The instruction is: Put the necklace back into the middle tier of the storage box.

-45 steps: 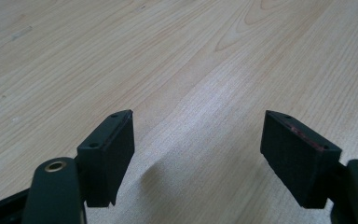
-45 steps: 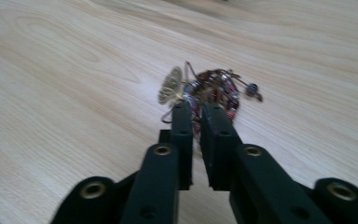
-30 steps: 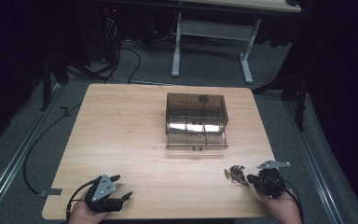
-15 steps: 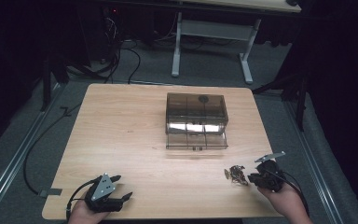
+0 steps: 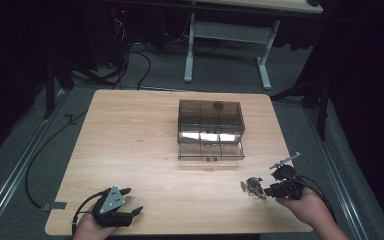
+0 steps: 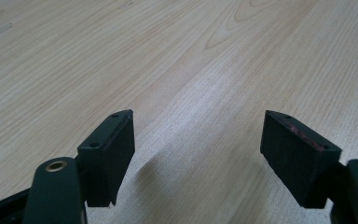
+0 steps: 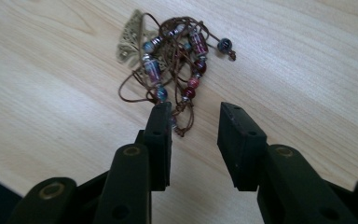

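A tangled beaded cord with a brass leaf charm (image 7: 175, 60) lies on the wooden table (image 5: 145, 135); in the high view this beaded cord (image 5: 253, 187) sits near the front right. My right gripper (image 7: 193, 112) is open with a narrow gap, its jaws right at the tangle's near end, where a loop of cord reaches in between the tips. From above, the right gripper (image 5: 266, 189) sits just right of the beads. My left gripper (image 6: 198, 126) is wide open over bare wood, at the front left (image 5: 134, 200).
A smoky transparent drawer box (image 5: 210, 122) stands mid-table, its lowest drawer (image 5: 211, 151) pulled out toward me. The table's front edge is close behind both hands. Cables and a desk frame (image 5: 227, 47) lie on the floor beyond the table.
The right gripper has tilted and edged slightly left toward the beaded cord. The left gripper and the beads have stayed put.
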`<state>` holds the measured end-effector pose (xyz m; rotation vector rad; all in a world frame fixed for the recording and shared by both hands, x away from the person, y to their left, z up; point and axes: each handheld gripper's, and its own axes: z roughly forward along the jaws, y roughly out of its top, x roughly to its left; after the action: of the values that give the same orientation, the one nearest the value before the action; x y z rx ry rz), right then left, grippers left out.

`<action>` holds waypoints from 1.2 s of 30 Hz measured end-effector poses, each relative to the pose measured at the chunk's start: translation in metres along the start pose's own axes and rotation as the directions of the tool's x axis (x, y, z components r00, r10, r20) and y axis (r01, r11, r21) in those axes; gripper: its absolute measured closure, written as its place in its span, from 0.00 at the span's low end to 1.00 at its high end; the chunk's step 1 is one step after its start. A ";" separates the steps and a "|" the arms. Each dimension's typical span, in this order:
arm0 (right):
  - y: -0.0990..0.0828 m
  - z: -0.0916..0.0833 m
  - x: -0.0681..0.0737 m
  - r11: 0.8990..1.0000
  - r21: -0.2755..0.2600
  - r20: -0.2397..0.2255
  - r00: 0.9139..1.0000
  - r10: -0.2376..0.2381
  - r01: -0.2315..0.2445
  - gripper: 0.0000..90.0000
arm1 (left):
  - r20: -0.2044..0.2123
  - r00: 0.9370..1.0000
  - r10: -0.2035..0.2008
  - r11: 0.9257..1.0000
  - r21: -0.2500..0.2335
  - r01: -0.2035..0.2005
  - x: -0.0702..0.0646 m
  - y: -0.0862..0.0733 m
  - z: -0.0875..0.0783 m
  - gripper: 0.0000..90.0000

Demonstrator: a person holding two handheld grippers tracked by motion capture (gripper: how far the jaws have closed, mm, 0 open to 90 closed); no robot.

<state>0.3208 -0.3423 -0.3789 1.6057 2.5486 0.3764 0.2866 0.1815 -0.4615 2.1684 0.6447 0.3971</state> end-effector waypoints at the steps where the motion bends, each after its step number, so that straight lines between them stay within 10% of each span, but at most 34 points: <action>1: 0.002 -0.003 0.001 1.000 0.004 -0.006 1.000 0.001 -0.001 0.71 | 0.001 1.000 0.004 1.000 0.002 -0.004 0.000 0.000 0.000 0.29; 10: 0.019 -0.007 0.009 0.999 0.041 -0.015 1.000 -0.019 0.019 0.60 | 0.010 1.000 0.006 1.000 0.010 -0.006 0.000 0.000 0.000 0.30; 20: 0.038 0.027 0.010 0.992 0.120 -0.039 0.999 -0.023 0.028 0.35 | 0.015 1.000 0.016 1.000 0.024 -0.017 -0.001 0.001 0.002 0.30; 36: 0.048 0.051 0.010 0.981 0.172 0.003 0.996 -0.092 0.090 0.59 | 0.011 1.000 0.021 0.999 0.027 -0.021 -0.002 0.000 0.002 0.30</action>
<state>0.3692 -0.3055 -0.4149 1.5307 2.7000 0.1418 0.2860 0.1791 -0.4623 2.2039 0.6247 0.3894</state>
